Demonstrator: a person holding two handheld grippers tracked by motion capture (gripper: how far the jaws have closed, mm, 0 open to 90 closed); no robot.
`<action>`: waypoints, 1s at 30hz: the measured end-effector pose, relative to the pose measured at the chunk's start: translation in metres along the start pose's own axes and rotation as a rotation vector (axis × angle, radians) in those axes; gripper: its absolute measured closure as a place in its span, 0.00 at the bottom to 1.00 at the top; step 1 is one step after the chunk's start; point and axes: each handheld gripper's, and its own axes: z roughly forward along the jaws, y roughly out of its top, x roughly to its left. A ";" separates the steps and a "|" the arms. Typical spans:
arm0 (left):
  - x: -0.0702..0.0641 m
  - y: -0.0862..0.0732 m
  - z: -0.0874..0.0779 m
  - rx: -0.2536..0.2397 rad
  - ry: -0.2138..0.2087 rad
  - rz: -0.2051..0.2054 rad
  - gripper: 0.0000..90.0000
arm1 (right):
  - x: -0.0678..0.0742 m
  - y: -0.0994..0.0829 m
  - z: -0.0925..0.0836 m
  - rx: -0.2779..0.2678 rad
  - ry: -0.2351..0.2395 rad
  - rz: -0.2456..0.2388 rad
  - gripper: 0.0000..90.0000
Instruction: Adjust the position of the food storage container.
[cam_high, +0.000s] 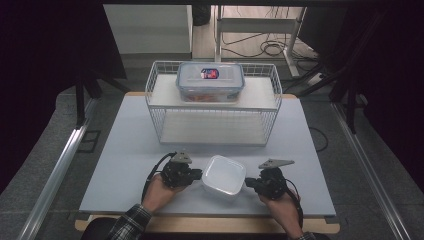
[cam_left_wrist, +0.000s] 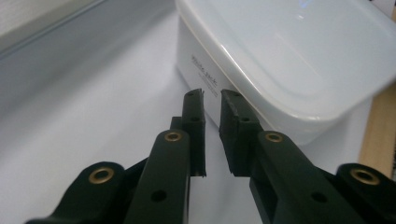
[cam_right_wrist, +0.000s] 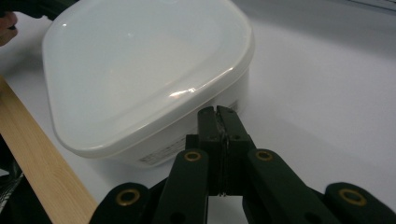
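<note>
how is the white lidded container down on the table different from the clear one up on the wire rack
The white container is opaque, so its contents are hidden; the clear container shows something red inside. The white container has a plain white lid, the clear container a blue-trimmed lid with a label on it. The white container sits on the table between the left gripper and right gripper; the clear container rests on the wire rack. Both are rounded-corner boxes with lids on.
</note>
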 end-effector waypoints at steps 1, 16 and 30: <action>0.000 -0.002 -0.002 -0.002 0.000 -0.006 0.89 | 0.001 0.002 0.003 0.004 0.005 -0.003 0.98; 0.003 -0.026 -0.030 -0.010 0.055 -0.062 0.85 | 0.013 0.032 0.034 0.022 0.057 -0.078 0.99; 0.005 -0.043 -0.041 0.004 0.207 -0.047 0.27 | 0.007 0.017 0.019 -0.014 0.008 -0.133 0.55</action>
